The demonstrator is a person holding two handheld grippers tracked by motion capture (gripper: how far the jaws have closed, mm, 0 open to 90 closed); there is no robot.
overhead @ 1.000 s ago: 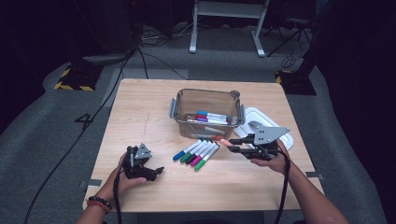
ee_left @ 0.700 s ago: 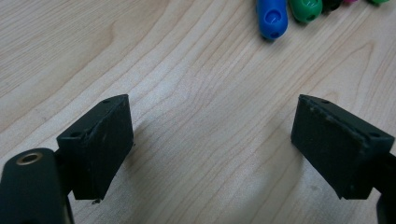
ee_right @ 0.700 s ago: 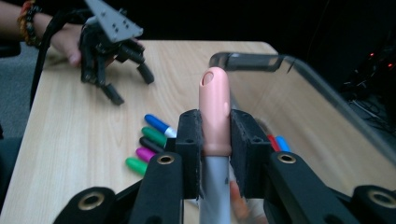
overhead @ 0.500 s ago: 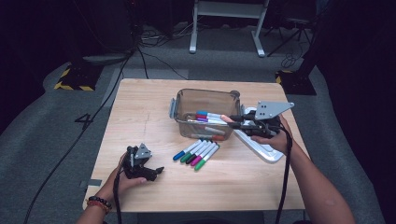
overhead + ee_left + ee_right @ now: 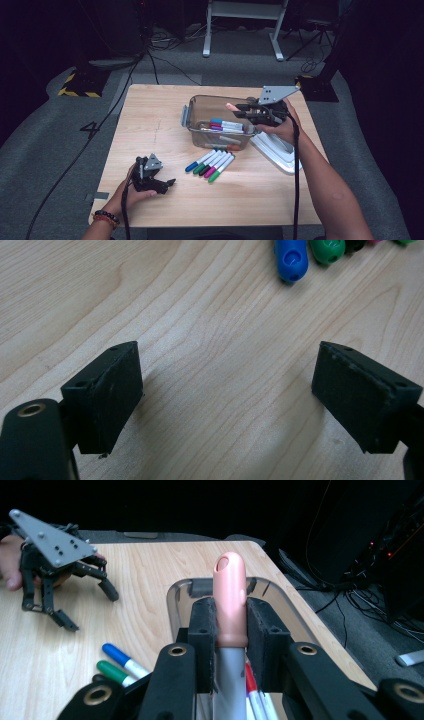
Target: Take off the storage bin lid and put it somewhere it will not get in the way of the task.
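Right gripper (image 5: 231,630) clamped on peach-capped marker (image 5: 230,600), cap jutting past the jaws, held above clear bin (image 5: 200,107). Left gripper (image 5: 167,183) rests on table (image 5: 150,115), jaws apart, empty, near row of markers (image 5: 212,164).

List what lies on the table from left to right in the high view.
Left gripper → row of loose markers → clear bin → right gripper holding a peach-capped marker → white lid.

The high view looks forward and down over the table (image 5: 150,125). Both gripper views sit close, sharing the row of markers (image 5: 212,164) with it.
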